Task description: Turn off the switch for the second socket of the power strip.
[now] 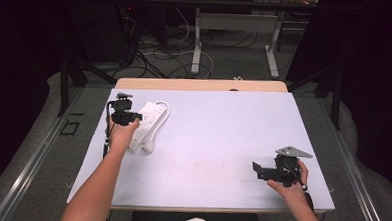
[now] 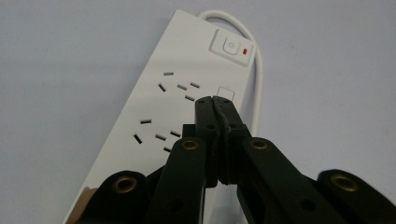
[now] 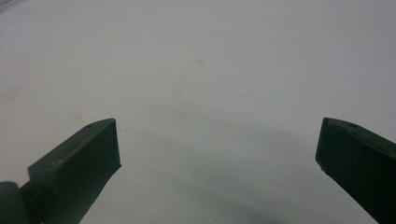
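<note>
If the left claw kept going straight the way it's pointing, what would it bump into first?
Probably the white plastic power strip. The shut left claw points down at its top face, near the small square outline beside the sockets, short of the switch with the red light. How close the tips are is hard to tell.

White power strip (image 2: pixel 187 84): smooth plastic, a little shiny. Its cord (image 2: pixel 258 79): smooth white rubbery coat. Left gripper (image 2: pixel 215 99): black matt plastic with small brass-coloured metal rings. Right gripper (image 3: pixel 217 144): dull black, slightly rough. Table (image 1: pixel 223 131): pale, matt top, wood edge at the back.
</note>
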The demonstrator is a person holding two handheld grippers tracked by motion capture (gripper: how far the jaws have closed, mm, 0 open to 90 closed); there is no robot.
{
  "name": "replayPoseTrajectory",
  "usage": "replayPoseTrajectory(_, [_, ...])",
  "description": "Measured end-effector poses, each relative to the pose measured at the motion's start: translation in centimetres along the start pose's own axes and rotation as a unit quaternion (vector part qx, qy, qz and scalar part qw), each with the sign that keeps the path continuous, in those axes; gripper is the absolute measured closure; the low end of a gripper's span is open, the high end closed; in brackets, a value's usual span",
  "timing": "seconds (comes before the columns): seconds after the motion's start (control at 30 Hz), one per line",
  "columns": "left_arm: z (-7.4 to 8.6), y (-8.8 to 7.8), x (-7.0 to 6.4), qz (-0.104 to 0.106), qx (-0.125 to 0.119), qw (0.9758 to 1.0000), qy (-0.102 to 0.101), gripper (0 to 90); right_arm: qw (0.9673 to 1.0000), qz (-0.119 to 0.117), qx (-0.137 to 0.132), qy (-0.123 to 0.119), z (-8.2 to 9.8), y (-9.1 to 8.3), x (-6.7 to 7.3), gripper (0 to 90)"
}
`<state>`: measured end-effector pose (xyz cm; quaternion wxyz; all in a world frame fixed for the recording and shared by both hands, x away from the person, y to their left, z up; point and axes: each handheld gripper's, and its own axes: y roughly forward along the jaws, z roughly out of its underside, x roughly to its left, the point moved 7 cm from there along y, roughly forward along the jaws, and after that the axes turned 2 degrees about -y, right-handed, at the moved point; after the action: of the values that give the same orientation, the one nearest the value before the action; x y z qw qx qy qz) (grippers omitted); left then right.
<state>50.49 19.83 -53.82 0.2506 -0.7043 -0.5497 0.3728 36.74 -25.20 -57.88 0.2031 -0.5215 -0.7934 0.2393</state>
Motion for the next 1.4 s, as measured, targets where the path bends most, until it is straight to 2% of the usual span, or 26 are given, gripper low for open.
replayPoseTrajectory(0.03, [-0.1, -0.1, -0.1, 0.001, -0.009, 1.0000, 0.000, 90.0, 1.0000, 0.000, 0.001, 0.002, 0.0, 0.0, 0.0, 0.0])
replayPoseTrajectory(0.1, [-0.1, -0.4, -0.2, 0.005, -0.009, 0.9999, 0.007, 90.0, 1.0000, 0.000, 0.001, 0.002, 0.0, 0.0, 0.0, 0.0])
replayPoseTrajectory(0.13, [-0.2, -0.4, -0.3, 0.004, -0.021, 0.9998, 0.005, 90.0, 1.0000, -0.001, 0.001, 0.002, 0.0, 0.0, 0.1, 0.0])
replayPoseTrajectory(0.3, [-0.2, -1.2, -0.9, 0.017, -0.031, 0.9993, 0.012, 90.0, 1.0000, -0.001, 0.001, 0.003, 0.0, 0.0, 0.1, 0.0])
replayPoseTrajectory(0.47, [-0.3, -1.7, -1.6, 0.025, -0.055, 0.9979, 0.025, 90.0, 1.0000, 0.001, -0.001, 0.004, 0.0, 0.1, 0.1, 0.0])
replayPoseTrajectory(0.53, [-0.3, -2.0, -1.8, 0.030, -0.053, 0.9976, 0.033, 90.0, 1.0000, -0.003, 0.001, 0.003, 0.0, 0.1, 0.1, 0.0])
replayPoseTrajectory(0.67, [-0.3, -2.2, -2.4, 0.035, -0.071, 0.9962, 0.037, 90.0, 1.0000, -0.003, 0.000, 0.003, 0.0, 0.1, 0.2, 0.0])
replayPoseTrajectory(0.77, [-0.3, -2.5, -2.7, 0.039, -0.075, 0.9954, 0.046, 90.0, 1.0000, -0.003, 0.000, 0.001, -0.1, 0.1, 0.1, 0.0])
replayPoseTrajectory(1.1, [-0.2, -2.9, -3.0, 0.043, -0.081, 0.9946, 0.048, 90.0, 1.0000, -0.004, -0.001, 0.000, -0.1, 0.1, 0.2, 0.0])
replayPoseTrajectory(1.4, [0.2, -3.9, -3.5, 0.062, -0.082, 0.9926, 0.065, 88.5, 1.0000, -0.003, -0.002, 0.001, -0.1, 0.0, 0.2, 0.0])
